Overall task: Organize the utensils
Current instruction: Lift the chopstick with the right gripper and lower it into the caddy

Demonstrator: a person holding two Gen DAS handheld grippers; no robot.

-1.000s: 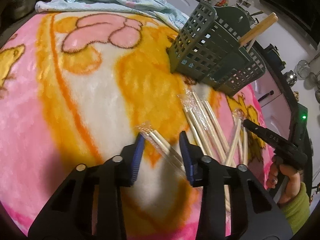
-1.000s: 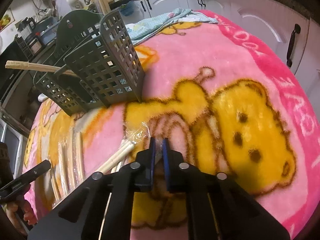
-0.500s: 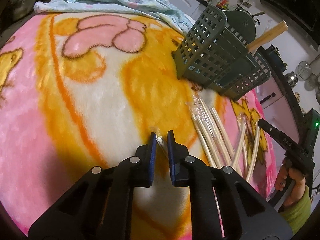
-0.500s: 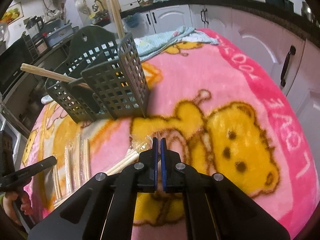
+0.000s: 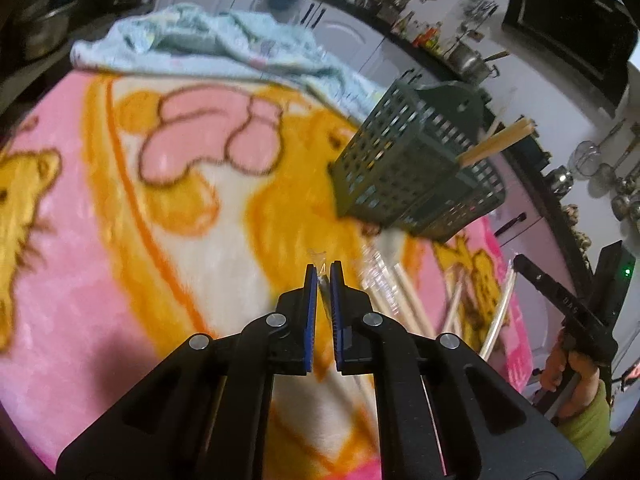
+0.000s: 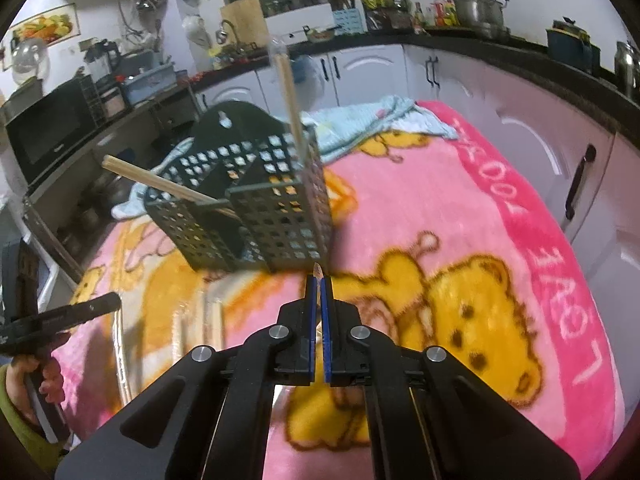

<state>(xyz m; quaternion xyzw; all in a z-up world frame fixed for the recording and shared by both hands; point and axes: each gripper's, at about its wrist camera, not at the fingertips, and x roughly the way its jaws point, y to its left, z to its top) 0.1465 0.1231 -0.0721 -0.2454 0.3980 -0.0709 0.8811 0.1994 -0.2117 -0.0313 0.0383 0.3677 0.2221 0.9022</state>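
Note:
A dark green slotted utensil holder (image 5: pixel 416 168) stands on the pink cartoon blanket (image 5: pixel 120 240); it also shows in the right wrist view (image 6: pixel 256 208), with wooden chopsticks (image 6: pixel 156 182) leaning out and one wrapped pair (image 6: pixel 288 92) upright in it. Several plastic-wrapped chopstick pairs (image 5: pixel 404 292) lie on the blanket beside the holder. My left gripper (image 5: pixel 325 270) is shut on a wrapped chopstick pair, lifted off the blanket. My right gripper (image 6: pixel 318 280) is shut on another wrapped chopstick pair whose tip pokes out between the blue pads, just in front of the holder.
A light blue towel (image 5: pixel 208 44) lies crumpled at the far edge of the blanket. White kitchen cabinets (image 6: pixel 520 120) and a cluttered counter (image 6: pixel 360 20) surround the table. The other hand-held gripper shows at each view's edge (image 5: pixel 568 312).
My left gripper closed on a wrapped chopstick pair and lifted it. My right gripper, shut on its pair, rose and moved closer to the holder.

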